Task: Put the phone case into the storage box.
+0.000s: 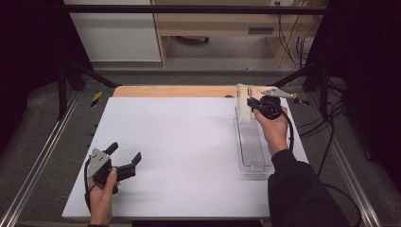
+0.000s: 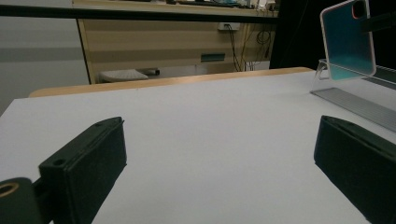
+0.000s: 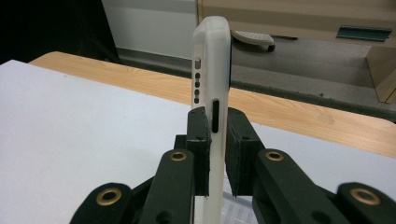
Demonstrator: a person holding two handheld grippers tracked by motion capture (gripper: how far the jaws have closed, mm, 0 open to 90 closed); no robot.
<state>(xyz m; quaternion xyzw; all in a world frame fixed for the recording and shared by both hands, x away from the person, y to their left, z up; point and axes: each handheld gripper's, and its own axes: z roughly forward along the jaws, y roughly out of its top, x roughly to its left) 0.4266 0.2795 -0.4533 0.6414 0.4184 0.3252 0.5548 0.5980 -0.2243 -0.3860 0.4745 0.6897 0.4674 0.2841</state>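
Note:
A pale translucent phone case [image 1: 243, 105] with a teal inner face [image 2: 348, 39] stands upright at the far end of a clear plastic tray [image 1: 253, 149] on the right of the white board. My right gripper [image 1: 251, 104] is shut on the case's edge; in the right gripper view both black pads [image 3: 198, 135] press on the case [image 3: 212, 56] beside its slot-shaped cutout. My left gripper [image 1: 126, 151] rests near the board's front left corner, jaws wide open with nothing between them [image 2: 219, 135]. I cannot tell whether the case touches the tray.
The white board [image 1: 179, 142] covers most of a wooden table, whose edge [image 1: 170, 91] shows at the back. Metal frame rails [image 1: 42, 156] run along both sides. Cables [image 1: 331, 142] trail at the right. Cabinets stand beyond the table.

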